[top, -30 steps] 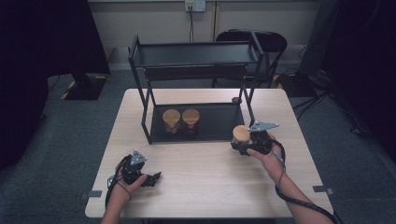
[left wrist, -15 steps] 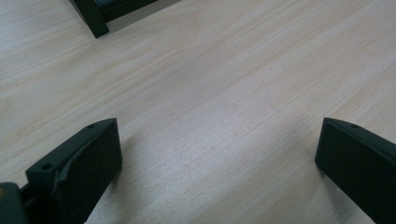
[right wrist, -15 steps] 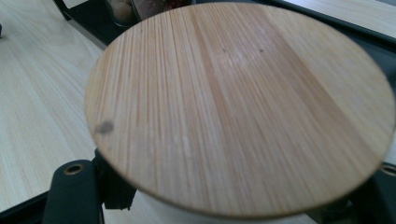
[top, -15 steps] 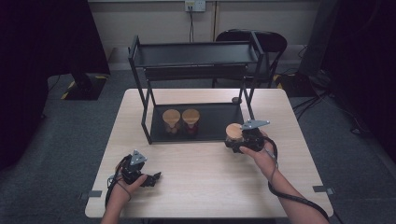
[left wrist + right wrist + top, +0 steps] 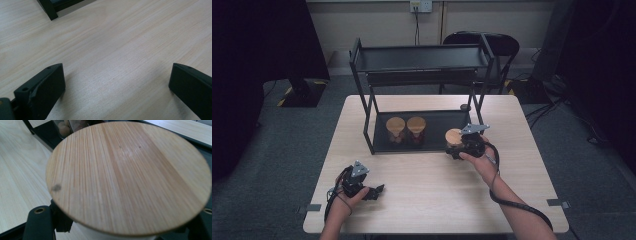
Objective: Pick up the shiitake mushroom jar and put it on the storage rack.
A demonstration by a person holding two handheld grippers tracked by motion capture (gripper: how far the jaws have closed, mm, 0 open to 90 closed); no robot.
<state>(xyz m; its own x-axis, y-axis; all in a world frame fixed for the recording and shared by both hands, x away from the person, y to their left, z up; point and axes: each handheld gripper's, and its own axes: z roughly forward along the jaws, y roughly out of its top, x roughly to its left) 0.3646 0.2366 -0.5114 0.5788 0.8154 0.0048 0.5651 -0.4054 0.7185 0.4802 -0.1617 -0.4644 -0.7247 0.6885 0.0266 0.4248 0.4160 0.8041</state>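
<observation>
A jar with a round bamboo lid (image 5: 454, 136) (image 5: 127, 175) is held in my right gripper (image 5: 458, 148), whose jaws are shut on the jar's body below the lid. The jar is over the right end of the black rack's bottom tray (image 5: 437, 122). Two more bamboo-lidded jars (image 5: 395, 125) (image 5: 416, 123) stand side by side on that tray, left of the held one. My left gripper (image 5: 374, 191) (image 5: 117, 82) rests low over the bare table near the front left, jaws wide open with nothing between them.
The black two-tier rack (image 5: 419, 57) stands at the back of the wooden table (image 5: 427, 195); its right post (image 5: 479, 100) rises just behind the held jar. A dark chair (image 5: 482, 42) sits behind the table. A corner of the rack's foot (image 5: 48, 10) lies ahead of the left gripper.
My right gripper has carried the jar leftward, from beside the rack's right end to over the tray's right edge. The left gripper has stayed put.
</observation>
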